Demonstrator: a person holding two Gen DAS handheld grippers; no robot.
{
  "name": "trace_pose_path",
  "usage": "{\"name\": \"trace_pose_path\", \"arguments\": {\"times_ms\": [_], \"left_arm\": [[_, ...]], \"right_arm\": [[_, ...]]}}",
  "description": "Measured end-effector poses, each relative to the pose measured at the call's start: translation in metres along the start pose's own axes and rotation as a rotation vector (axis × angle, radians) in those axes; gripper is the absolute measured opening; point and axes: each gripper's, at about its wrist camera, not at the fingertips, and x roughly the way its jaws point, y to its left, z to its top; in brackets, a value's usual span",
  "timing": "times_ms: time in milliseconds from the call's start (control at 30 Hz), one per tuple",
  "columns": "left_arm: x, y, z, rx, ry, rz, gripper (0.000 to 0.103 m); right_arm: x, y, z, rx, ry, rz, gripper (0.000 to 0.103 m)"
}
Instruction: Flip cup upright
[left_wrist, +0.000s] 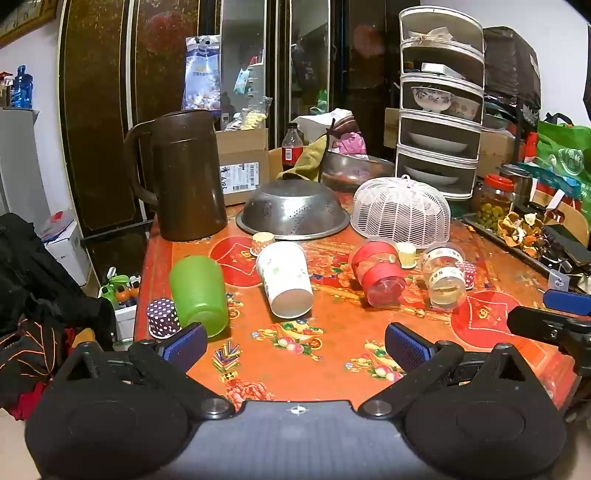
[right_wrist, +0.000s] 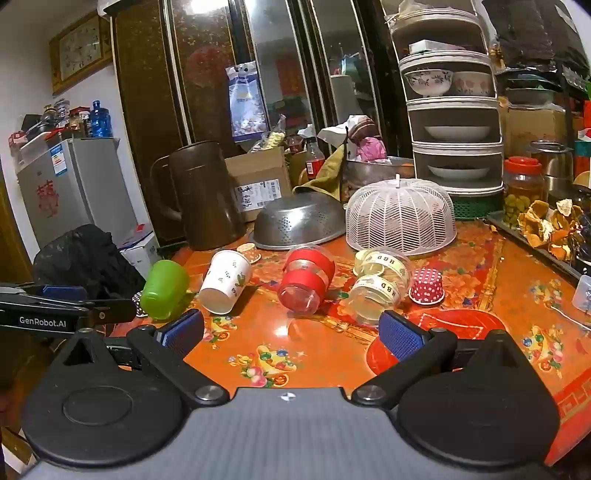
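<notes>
The table (left_wrist: 332, 350), covered in a red and orange patterned cloth, stretches ahead of both sets of jaws. At its far side, well beyond the jaws, stand a tiered white rack (left_wrist: 439, 122) holding bowls, a tall brown jug (left_wrist: 184, 173), an overturned metal colander (left_wrist: 293, 210) and a white mesh food cover (left_wrist: 400, 210).

Nearer lies a row of cups, all tipped on their sides with their bases turned toward the cameras. The green cup (left_wrist: 199, 295) lies just ahead of the left gripper (left_wrist: 295, 345), close to its left finger. The white paper cup (left_wrist: 284, 280) lies ahead of that gripper's open gap. The red-banded clear cup (right_wrist: 306, 282) lies ahead of the right gripper (right_wrist: 291, 332), roughly in line with its gap, and the clear cup with yellow lettered tape (right_wrist: 380, 288) sits just beyond its right finger.

Smaller still, a purple dotted paper liner (left_wrist: 162, 317) sits beside the green cup, and a red dotted liner (right_wrist: 426, 286) sits overturned just right of the taped cup. Another small paper liner (left_wrist: 262, 243) lies just behind the white paper cup.

Both sets of jaws are spread wide, pinching nothing, and hover above the near edge of the table.
</notes>
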Motion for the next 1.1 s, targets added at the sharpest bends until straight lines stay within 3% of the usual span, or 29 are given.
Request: {"name": "trace_pose_path", "arguments": {"times_ms": [233, 1100], "left_arm": [[-0.003, -0.001, -0.006, -0.016, -0.027, 0.001, 0.103], [0.004, 0.004, -0.002, -0.039, 0.032, 0.013, 0.103]], "right_arm": [[-0.001, 0.006, 0.004, -0.007, 0.002, 0.004, 0.102], [-0.002, 0.008, 0.004, -0.019, 0.007, 0.037, 0.102]]}}
